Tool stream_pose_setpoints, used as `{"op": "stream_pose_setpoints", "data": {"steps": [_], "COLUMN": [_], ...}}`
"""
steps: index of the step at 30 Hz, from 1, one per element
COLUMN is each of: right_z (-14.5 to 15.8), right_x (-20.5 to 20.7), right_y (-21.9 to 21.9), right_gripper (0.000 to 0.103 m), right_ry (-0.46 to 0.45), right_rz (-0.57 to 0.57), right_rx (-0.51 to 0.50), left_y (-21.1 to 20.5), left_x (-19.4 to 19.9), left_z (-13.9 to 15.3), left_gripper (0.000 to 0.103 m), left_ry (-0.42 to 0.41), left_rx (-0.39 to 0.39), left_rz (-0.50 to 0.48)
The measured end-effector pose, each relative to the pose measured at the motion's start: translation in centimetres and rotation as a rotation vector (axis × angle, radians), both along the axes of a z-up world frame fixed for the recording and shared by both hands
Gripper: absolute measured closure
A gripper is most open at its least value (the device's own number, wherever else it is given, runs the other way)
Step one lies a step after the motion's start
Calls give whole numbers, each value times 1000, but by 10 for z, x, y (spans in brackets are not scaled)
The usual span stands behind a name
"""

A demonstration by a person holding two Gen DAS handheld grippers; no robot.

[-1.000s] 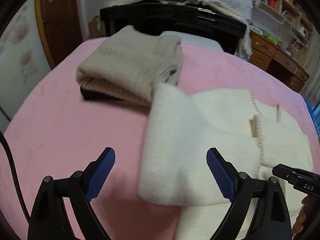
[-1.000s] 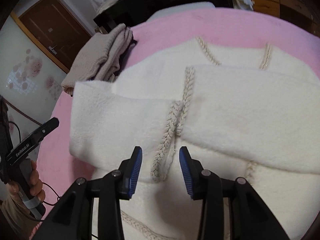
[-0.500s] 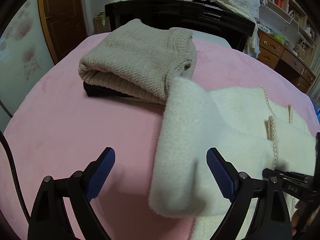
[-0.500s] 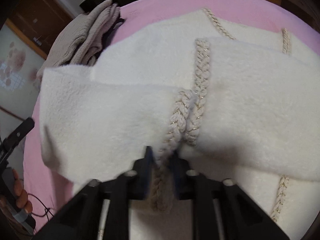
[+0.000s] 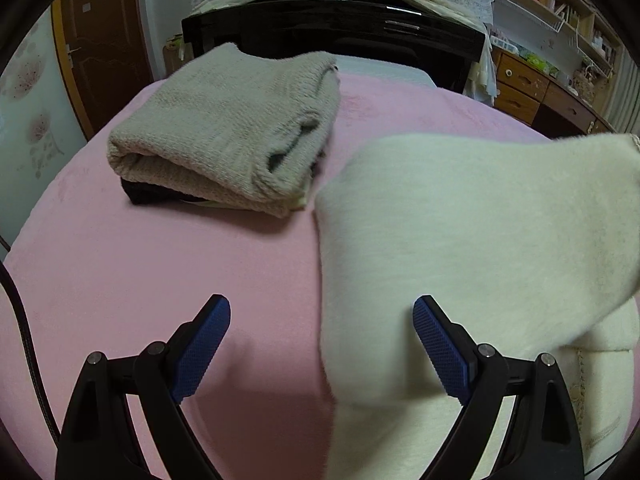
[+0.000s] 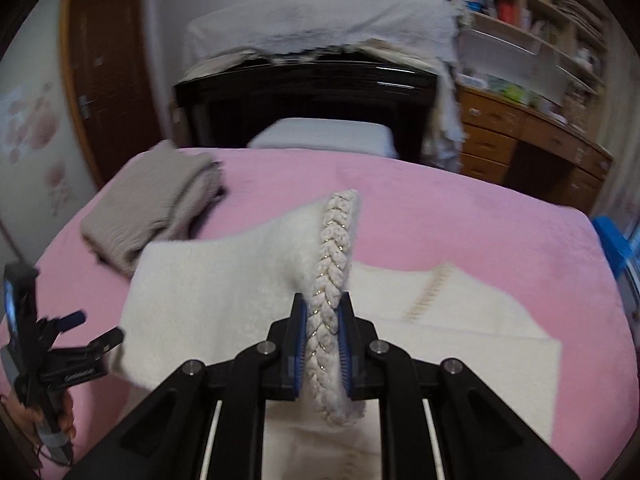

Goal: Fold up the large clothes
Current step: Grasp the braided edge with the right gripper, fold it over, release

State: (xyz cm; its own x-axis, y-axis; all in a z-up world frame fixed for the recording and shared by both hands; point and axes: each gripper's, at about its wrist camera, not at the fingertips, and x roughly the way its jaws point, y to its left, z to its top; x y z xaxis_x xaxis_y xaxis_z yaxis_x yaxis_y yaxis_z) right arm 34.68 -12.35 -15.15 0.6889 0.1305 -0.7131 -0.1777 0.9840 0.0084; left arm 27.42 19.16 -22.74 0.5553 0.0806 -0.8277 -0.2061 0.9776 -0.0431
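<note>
A: Which step is judged to be in hand?

B: A fold of the cream fleece garment (image 6: 224,300). Its braided trim edge (image 6: 330,280) is pinched between the clenched jaws of the right gripper (image 6: 323,344), and that part is held lifted above the pink bed cover (image 6: 460,216). The remainder of the garment is spread flat on the cover.

A: And the left gripper (image 5: 320,344)?

B: It is held with its jaws wide apart and nothing between them, low over the cover, with the garment's near edge lying between its fingers.

A: What is called for next?

B: Probably the lifted part is to be carried across and laid down squarely, with the loose edge steadied by the left gripper so that no crease is dragged in.

A: What is shown in one view and not the other?

B: The grip on the braid is seen only in the right wrist view, where the left gripper is also seen from outside, at the lower left. In the left wrist view the raised part is seen as a plain fleece sheet, and a dark item (image 5: 152,194) is seen under the folded beige sweater (image 5: 228,132).
</note>
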Motion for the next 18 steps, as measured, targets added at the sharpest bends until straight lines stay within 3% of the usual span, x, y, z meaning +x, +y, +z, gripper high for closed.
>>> {"op": "stream_pose_setpoints", "data": {"steps": [8,11,13,18], "right_z": [-74,-97,-104,-89], "right_x": [4,4,5,-6], "right_y": [-82,-93,-97,-112], "right_gripper": [89,86,86,83], "right_ry": [224,275,302,258], "right_rz": [-206,-258,-298,-349], "right_rx": [48,69,53,97], "left_y": [-32,-37,-37,-40], "left_x": [22,31,37,39], "left_z": [-30,-38,-42,-28], "left_gripper": [12,30,38,39], "left_ry": [80,112,138,116], "left_rx": [46,64,60,45], "left_rz": [1,0,4,-19]}}
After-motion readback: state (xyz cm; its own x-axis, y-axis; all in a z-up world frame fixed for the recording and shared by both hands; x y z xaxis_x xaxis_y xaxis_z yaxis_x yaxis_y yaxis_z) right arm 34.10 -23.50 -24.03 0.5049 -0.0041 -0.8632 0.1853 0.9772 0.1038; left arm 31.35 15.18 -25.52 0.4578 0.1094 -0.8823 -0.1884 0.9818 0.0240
